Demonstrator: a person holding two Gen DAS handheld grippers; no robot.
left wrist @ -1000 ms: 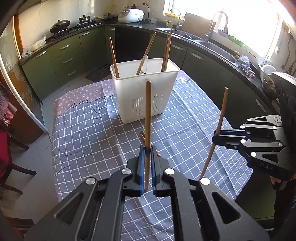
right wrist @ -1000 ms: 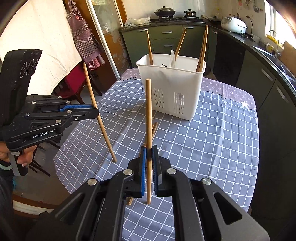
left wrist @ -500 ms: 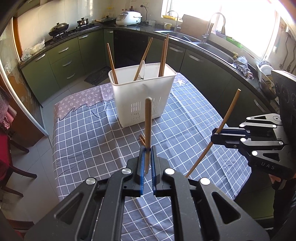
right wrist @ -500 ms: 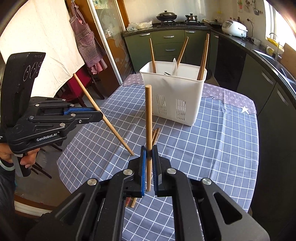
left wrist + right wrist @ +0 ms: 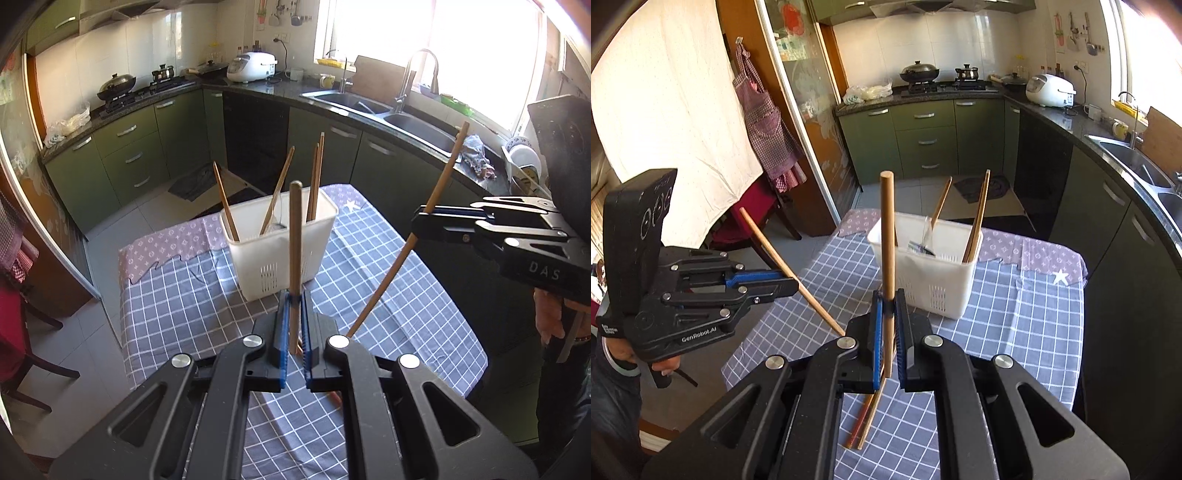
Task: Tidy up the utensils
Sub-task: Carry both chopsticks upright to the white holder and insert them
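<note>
left gripper clamped on chopstick, upright | right gripper clamped on second chopstick | both raised above worktop, short of caddy | light, stiff, slick wood; pinch mid-shaft

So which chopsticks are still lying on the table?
The pair of chopsticks flat on the checked tablecloth below the right hand-held gripper; others are gripped or in the basket.
</note>
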